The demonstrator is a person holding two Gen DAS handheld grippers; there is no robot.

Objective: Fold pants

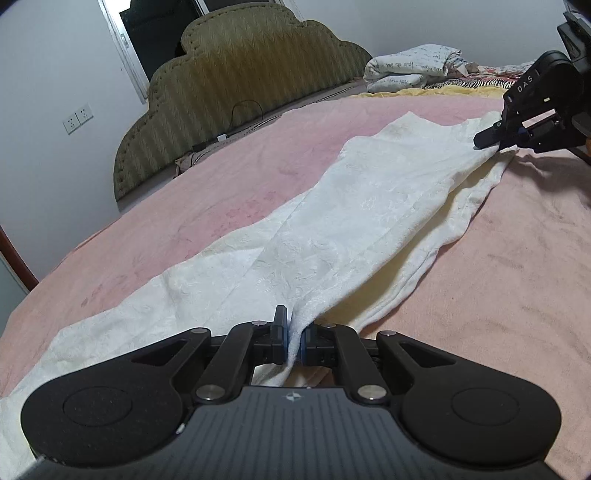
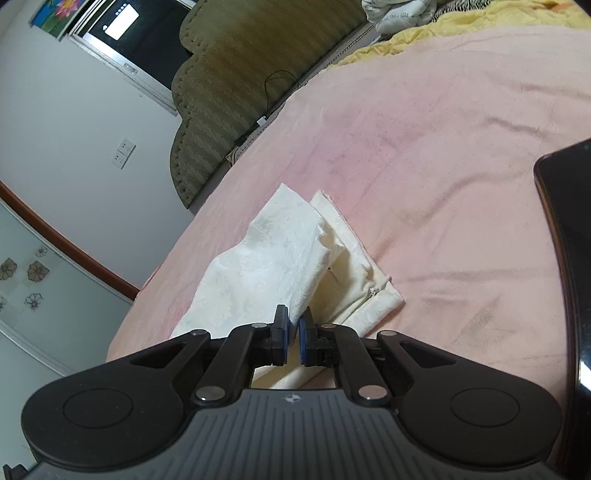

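You have white pants [image 1: 332, 236] with a faint tone-on-tone floral weave, and their underside and folded edges show pale cream-yellow. They lie on a pink bedspread [image 1: 498, 277] with darker rosy and greyish patches. Your left gripper [image 1: 294, 338] and right gripper [image 2: 293, 338] are black with blue pads, on grey ribbed bodies. The headboard [image 1: 240, 74] behind is olive green with a chevron stripe and a row of studs along its edge. Farther back you see a white quilt [image 1: 413, 66] printed with dark script, a yellow cover [image 2: 443, 29], and a black-and-white zebra-striped cloth [image 1: 476, 84]. The wall [image 1: 48, 92] is plain white.
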